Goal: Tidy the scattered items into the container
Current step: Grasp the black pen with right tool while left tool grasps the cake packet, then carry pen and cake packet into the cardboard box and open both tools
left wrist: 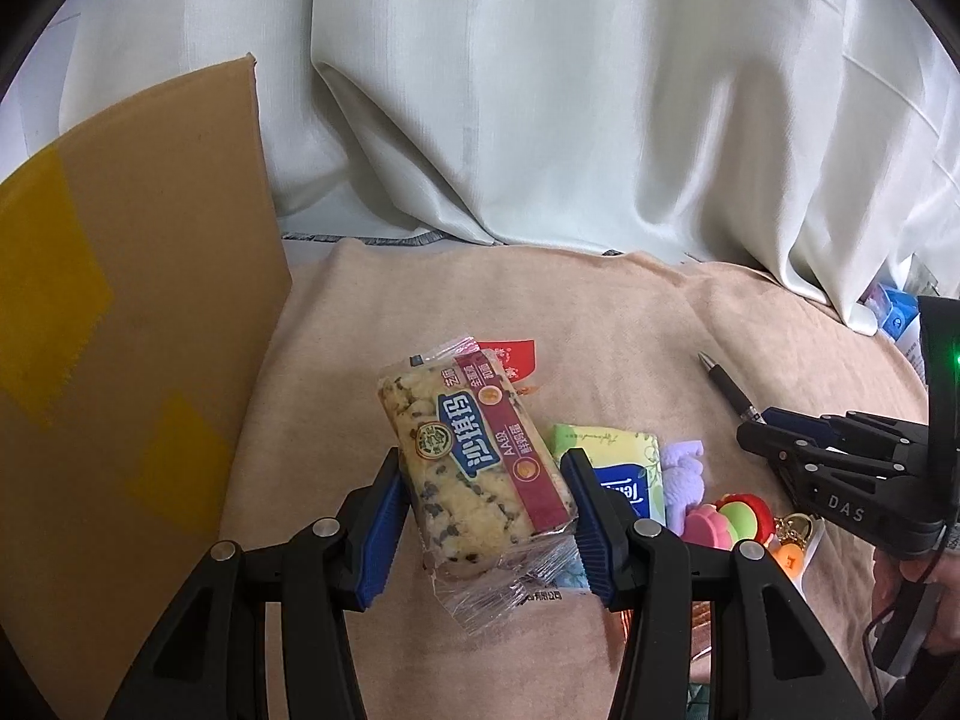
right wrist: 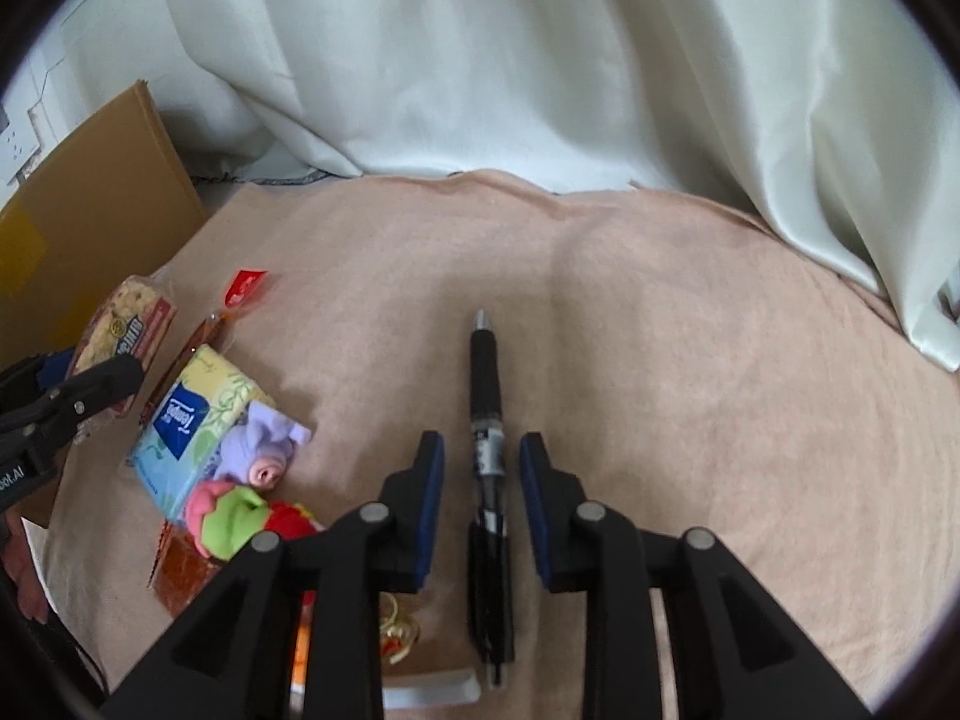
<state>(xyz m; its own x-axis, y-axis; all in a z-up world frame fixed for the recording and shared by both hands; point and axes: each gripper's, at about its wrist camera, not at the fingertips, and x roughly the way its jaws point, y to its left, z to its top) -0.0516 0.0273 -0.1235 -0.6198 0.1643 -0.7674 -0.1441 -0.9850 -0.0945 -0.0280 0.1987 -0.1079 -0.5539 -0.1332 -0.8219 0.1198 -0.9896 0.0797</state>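
Straddling the pen w/ our right gripper, jaws spread, pen's long axis lying along the fingers mid-blanket; left gripper pinches the snack pack nr the box.

- In front of me a pale curtain hangs in heavy folds, soft daylight glowing through it.
- A peach blanket covers the surface I work on.
- A strip of patterned grey fabric shows beyond the blanket's far edge.
- A white wall stands at far left.
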